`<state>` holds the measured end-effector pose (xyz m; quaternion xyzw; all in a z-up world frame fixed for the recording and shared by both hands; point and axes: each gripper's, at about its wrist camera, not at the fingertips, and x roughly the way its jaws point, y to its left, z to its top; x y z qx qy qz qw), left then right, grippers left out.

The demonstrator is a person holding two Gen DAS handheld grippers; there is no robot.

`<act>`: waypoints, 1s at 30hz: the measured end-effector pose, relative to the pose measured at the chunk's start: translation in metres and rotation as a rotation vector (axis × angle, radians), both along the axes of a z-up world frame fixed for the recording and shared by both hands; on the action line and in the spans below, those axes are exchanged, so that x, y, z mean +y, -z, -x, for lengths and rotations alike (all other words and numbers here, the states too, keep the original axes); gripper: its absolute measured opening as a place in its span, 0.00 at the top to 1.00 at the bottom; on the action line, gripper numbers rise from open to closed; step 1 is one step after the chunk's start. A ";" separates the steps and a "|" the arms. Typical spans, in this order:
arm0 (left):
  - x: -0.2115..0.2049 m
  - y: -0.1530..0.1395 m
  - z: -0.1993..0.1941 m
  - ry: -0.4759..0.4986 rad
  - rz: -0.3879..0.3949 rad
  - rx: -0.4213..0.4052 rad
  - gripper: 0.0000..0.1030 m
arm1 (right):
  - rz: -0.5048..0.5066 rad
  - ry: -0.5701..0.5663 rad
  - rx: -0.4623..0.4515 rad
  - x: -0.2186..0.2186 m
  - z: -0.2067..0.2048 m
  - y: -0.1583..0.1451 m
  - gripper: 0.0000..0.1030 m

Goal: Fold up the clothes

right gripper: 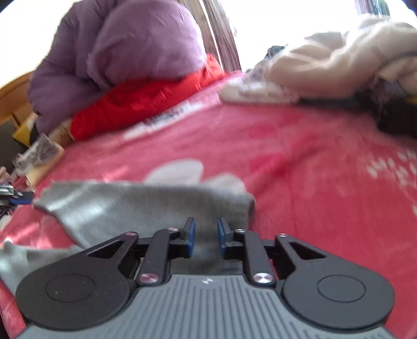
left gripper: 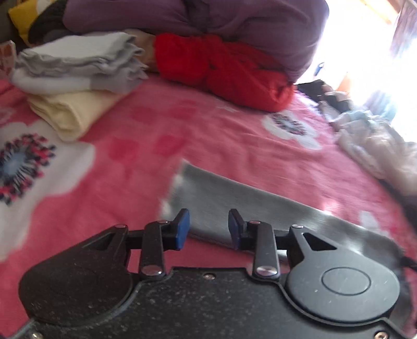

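A grey garment [left gripper: 247,203] lies flat on the pink flowered blanket [left gripper: 146,146]. In the left wrist view my left gripper [left gripper: 208,229] hovers at the garment's near edge. Its blue pads [left gripper: 182,230] stand apart and press on nothing. In the right wrist view the same grey garment [right gripper: 146,206] stretches to the left, its right corner just ahead. My right gripper [right gripper: 206,234] sits over that end. Its blue pads [right gripper: 191,234] leave a narrow gap, and grey cloth shows through the gap without being pinched.
Folded grey and white clothes [left gripper: 78,65] sit on a folded cream piece [left gripper: 65,114] at the back left. A purple quilt [left gripper: 208,20] and a red jacket [left gripper: 221,70] lie behind. Loose light clothes [left gripper: 378,148] are heaped at the right, and a beige heap [right gripper: 338,60] lies at the far right.
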<state>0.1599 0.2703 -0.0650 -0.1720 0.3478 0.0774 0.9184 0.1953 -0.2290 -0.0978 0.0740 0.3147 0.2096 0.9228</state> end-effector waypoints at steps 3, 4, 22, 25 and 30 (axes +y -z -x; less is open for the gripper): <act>0.018 0.008 -0.016 -0.044 0.002 0.026 0.68 | 0.053 -0.020 -0.045 0.008 -0.005 -0.003 0.76; 0.022 0.010 -0.021 -0.053 -0.002 0.034 0.66 | 0.068 -0.023 -0.038 0.010 -0.008 -0.001 0.76; 0.006 0.024 -0.062 0.009 -0.176 0.062 0.94 | 0.113 0.040 0.003 0.006 -0.031 0.022 1.00; 0.002 0.012 -0.057 -0.028 -0.257 0.057 0.68 | 0.123 0.035 -0.006 0.007 -0.029 0.019 1.00; -0.019 -0.010 -0.038 0.059 -0.247 -0.021 0.66 | 0.210 0.028 -0.114 0.018 -0.010 0.000 0.85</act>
